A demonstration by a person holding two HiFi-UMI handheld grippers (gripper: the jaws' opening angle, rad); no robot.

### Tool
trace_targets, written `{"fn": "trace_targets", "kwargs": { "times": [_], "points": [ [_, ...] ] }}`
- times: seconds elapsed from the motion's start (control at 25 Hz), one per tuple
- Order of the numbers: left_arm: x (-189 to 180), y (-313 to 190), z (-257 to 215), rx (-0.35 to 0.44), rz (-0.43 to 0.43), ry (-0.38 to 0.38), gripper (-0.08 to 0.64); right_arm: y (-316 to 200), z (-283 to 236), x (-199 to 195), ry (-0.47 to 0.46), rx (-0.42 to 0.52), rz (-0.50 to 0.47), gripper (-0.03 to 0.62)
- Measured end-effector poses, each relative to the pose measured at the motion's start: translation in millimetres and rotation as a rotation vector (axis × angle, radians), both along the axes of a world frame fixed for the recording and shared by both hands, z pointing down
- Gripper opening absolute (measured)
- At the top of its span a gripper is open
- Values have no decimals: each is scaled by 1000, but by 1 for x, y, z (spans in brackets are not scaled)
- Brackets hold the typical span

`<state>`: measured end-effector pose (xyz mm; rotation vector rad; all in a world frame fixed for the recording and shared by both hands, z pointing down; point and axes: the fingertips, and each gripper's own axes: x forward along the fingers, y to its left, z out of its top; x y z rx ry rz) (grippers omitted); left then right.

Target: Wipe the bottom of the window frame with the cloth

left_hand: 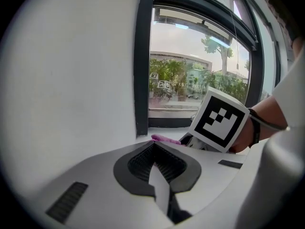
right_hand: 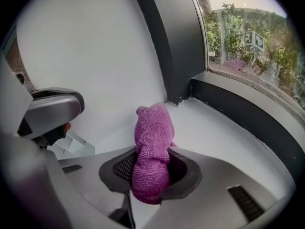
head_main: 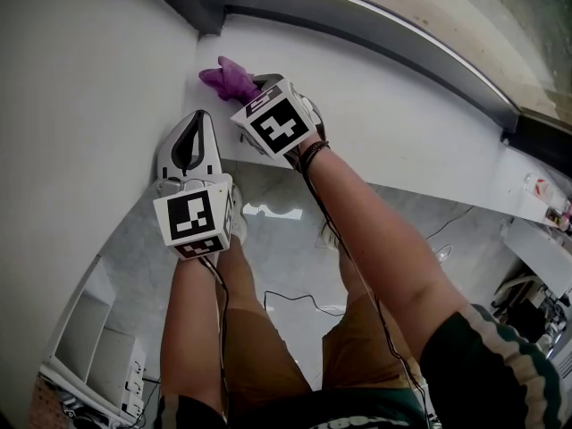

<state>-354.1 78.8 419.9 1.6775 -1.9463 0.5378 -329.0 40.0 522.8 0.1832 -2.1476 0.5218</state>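
A white wall [head_main: 80,105] fills the left of the head view. It meets a white sill [head_main: 402,132] that runs off to the right below the dark window frame [head_main: 375,25]. In the right gripper view the frame's upright [right_hand: 176,42] stands in the corner, and its bottom rail borders the sill along the glass.

The left gripper [head_main: 198,119] sits close to the wall, just short of the sill's front edge and near the right gripper [head_main: 257,86]. Its jaws meet at the tips with nothing between them, and its own view shows the same [left_hand: 153,147].

The right gripper [right_hand: 151,163] is over the sill's left end, its jaws pinching the cloth [right_hand: 152,151].

The cloth [head_main: 228,79] is purple, with a nubby towelling weave, and is bunched into a thick roll. Its long axis follows the line of the jaws. Its free end sticks out past them, pointing toward the corner where wall, sill and frame meet. That rounded end lies low over the sill beside the wall, but I cannot tell if it touches the surface.
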Motion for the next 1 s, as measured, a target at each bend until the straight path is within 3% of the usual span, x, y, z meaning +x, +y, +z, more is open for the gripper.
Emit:
{"fn": "trace_targets", "kwargs": {
  "times": [0.72, 1.0],
  "points": [
    [-5, -35, -8, 13, 89, -5, 9, -62, -4, -11, 21, 61, 163, 120],
    [-5, -44, -12, 13, 104, -12, 9, -65, -2, 3, 39, 49, 183, 119]
  ]
}}
